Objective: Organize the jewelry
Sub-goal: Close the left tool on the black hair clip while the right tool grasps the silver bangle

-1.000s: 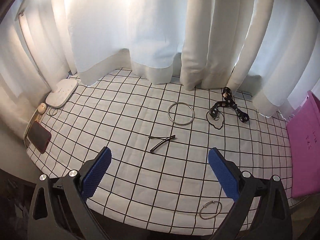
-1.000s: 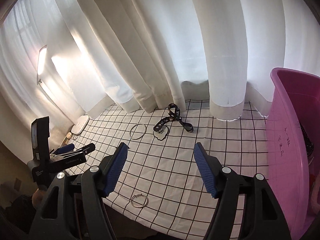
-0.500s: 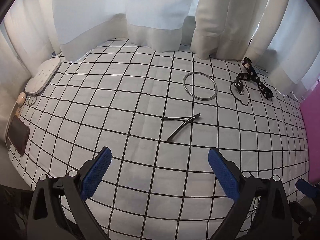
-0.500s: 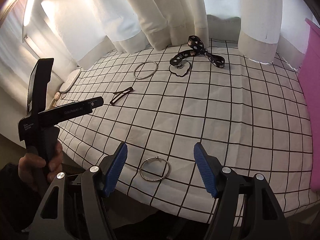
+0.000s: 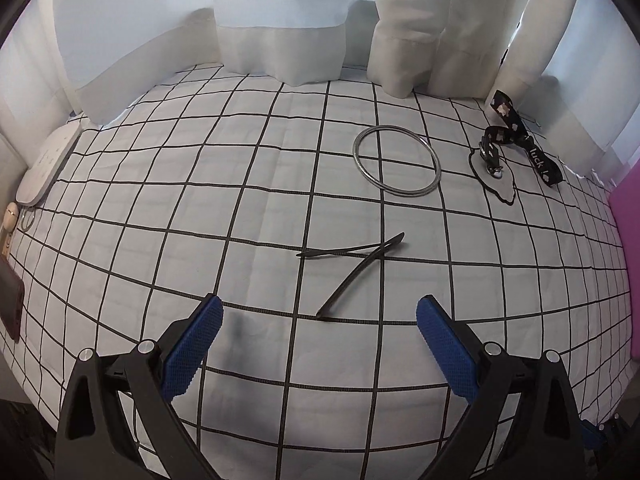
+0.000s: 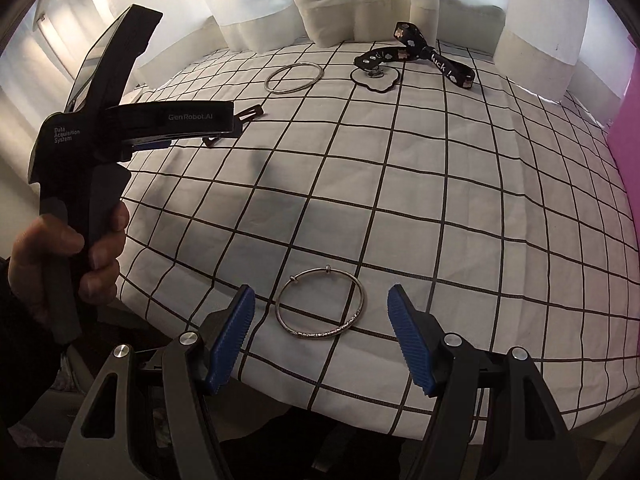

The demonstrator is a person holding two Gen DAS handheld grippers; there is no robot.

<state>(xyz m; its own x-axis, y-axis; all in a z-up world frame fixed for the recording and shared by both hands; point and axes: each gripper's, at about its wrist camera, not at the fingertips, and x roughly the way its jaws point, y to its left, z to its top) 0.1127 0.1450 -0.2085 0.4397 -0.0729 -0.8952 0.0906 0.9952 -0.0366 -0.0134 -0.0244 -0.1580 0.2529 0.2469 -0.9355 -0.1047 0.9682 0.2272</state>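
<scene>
A tabletop [image 5: 168,216] covered with a white cloth ruled in black squares is seen from both wrist cameras, with white curtains [image 5: 280,20] hanging along its far edge. The left gripper [image 5: 319,322] is held over the cloth with its blue-padded jaws spread wide and nothing between them; a thin black hair clip [image 5: 352,268] lies just ahead of them, its two prongs splayed. Farther back, a large plain silver bangle [image 5: 397,162] lies flat, and to its right a black printed ribbon [image 5: 520,142] is seen with a metal clasp resting on a small grey cloud-shaped tag [image 5: 498,180]. A white flat device [image 5: 48,164] and a dark red case [image 5: 10,300] are placed at the left edge, and a pink bin [image 5: 628,248] stands at the right edge. In the right wrist view, the right gripper [image 6: 321,318] is likewise held with its jaws wide apart, gripping nothing; a smaller silver bracelet [image 6: 320,308] with an engraved section lies flat on the cloth between the two pads, untouched by either, near the front edge. The left gripper's black body is seen at the left of that view, grasped by a hand [image 6: 60,264].
</scene>
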